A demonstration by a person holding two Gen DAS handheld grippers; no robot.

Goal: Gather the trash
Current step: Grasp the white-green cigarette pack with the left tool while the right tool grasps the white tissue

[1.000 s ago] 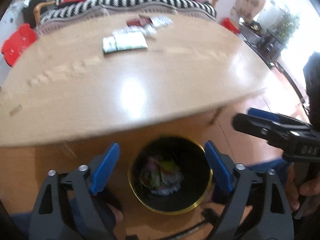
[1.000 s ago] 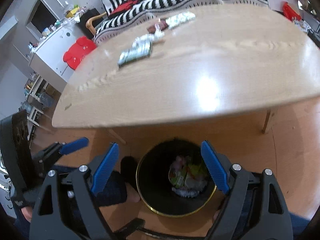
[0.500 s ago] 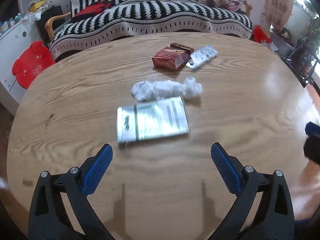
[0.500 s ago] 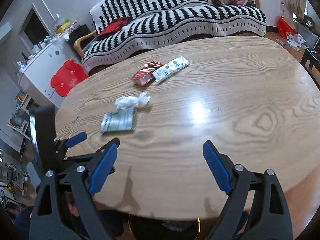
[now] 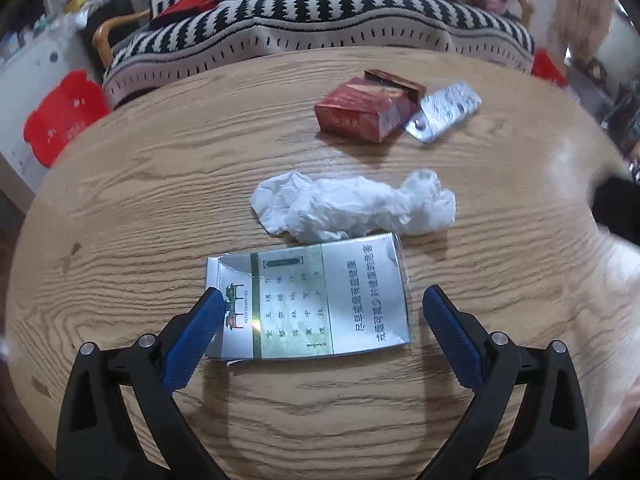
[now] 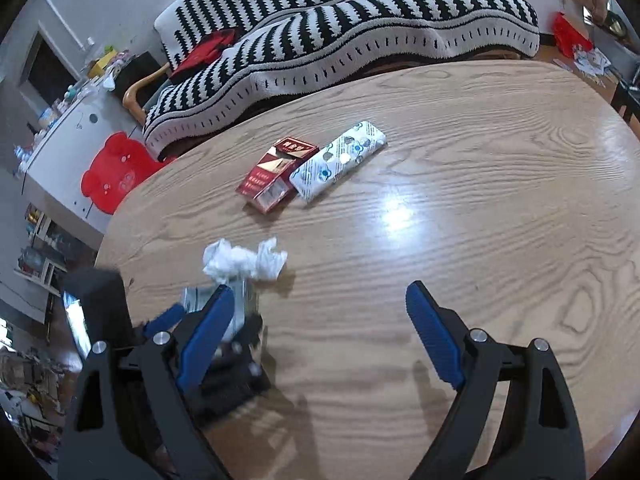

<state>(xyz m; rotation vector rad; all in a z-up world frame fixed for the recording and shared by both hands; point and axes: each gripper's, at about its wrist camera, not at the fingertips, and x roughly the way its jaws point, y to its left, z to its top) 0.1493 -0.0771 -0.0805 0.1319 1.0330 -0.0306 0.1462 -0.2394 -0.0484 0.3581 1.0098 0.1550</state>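
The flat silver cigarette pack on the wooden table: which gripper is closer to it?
Left. The left gripper has its open fingers on either side of the flat silver cigarette pack. The right gripper is open over bare wooden table, beside the pack.

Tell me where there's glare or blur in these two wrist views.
Left wrist view: sharp on the silver pack, smeared at the right edge. Right wrist view: bright glare patch on the table, and the left gripper at lower left is motion-blurred.

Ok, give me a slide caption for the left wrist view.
Open left gripper straddles a flattened silver cigarette pack on the oval wooden table, crumpled white tissue beyond.
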